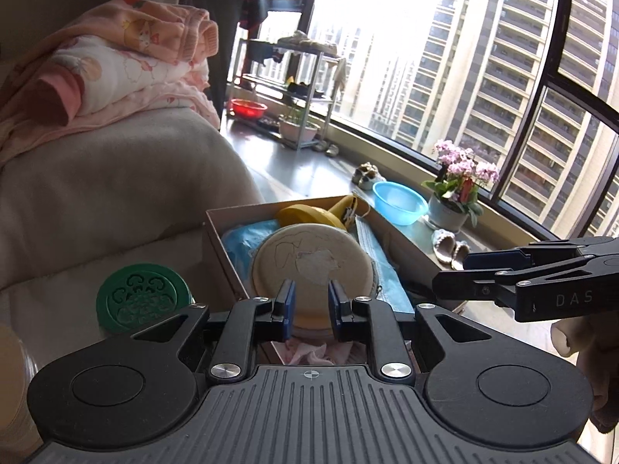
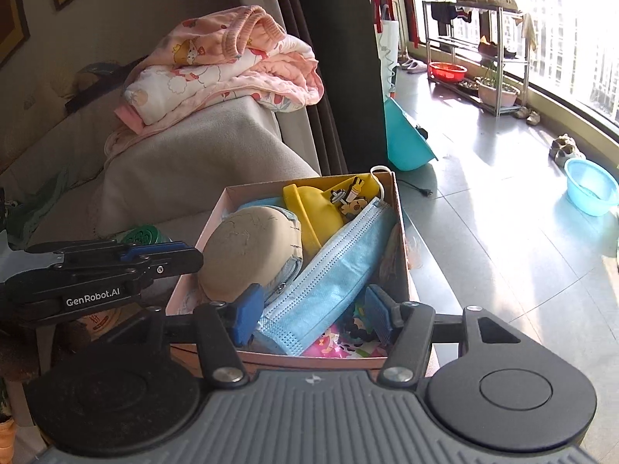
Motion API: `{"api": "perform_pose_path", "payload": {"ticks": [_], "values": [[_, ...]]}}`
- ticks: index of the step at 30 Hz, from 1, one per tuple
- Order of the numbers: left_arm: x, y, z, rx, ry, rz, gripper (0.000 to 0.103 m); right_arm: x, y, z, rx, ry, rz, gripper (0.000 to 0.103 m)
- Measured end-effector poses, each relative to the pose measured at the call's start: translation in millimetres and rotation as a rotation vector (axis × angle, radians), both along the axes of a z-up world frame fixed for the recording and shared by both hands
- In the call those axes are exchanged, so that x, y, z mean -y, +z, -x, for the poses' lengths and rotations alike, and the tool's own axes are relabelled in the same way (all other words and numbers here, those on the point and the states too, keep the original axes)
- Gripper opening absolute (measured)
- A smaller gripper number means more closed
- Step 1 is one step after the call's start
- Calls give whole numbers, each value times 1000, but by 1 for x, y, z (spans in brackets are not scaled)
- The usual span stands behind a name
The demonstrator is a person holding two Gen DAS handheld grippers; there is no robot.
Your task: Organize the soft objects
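Right gripper [image 2: 309, 315] jaws apart over the mask [image 2: 329, 270] in the box [image 2: 400, 232]; left gripper [image 1: 309, 305] nearly together, empty. I'd pinch mid-mask, lift slowly.

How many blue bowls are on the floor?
1. The blue bowl sits on the floor by the window, beside the pink flower pot. A red bowl sits farther off by the metal rack. Others may be hidden.

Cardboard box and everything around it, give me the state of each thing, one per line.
Cardboard box: open, crowded.
Beige round pouch: in box, lying free.
Blue face mask: in box, draped diagonally.
Yellow item: in box, at the back.
Green lid: outside box.
Left gripper: narrow gap, empty.
Right gripper: open, empty.
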State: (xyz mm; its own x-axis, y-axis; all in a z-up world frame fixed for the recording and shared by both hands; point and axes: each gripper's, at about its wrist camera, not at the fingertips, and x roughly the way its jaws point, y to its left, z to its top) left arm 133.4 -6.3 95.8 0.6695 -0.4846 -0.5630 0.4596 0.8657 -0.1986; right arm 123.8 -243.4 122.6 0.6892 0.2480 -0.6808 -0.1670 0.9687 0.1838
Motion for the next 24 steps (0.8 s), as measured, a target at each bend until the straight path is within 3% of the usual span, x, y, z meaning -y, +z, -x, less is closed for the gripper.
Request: {"api": "perform_pose_path", "payload": {"ticks": [2, 6, 11, 13, 17, 19, 21, 22, 24], "values": [[-8, -3, 28, 13, 21, -43, 20, -9, 6, 24, 76, -4, 22, 73], [-30, -22, 94, -2, 132, -158, 20, -31, -4, 66, 151, -4, 45, 76], [-50, -55, 136, -95, 277, -306, 21, -69, -40, 91, 99, 85, 105, 76], [-56, -67, 140, -132, 310, -307, 21, -80, -56, 92, 63, 96, 143, 76], [-54, -70, 140, -114, 332, -233, 24, -90, -83, 84, -42, 87, 176, 76], [-48, -72, 138, -106, 311, -186, 41, -90, -90, 83, -50, 68, 185, 86], [-36, -74, 137, -83, 288, -184, 52, -87, -95, 85, -45, 35, 203, 97], [-30, -75, 135, -72, 287, -197, 55, -84, -97, 85, -48, 21, 197, 103], [-22, -77, 133, -50, 295, -206, 56, -75, -101, 85, -27, -17, 189, 103]]}}
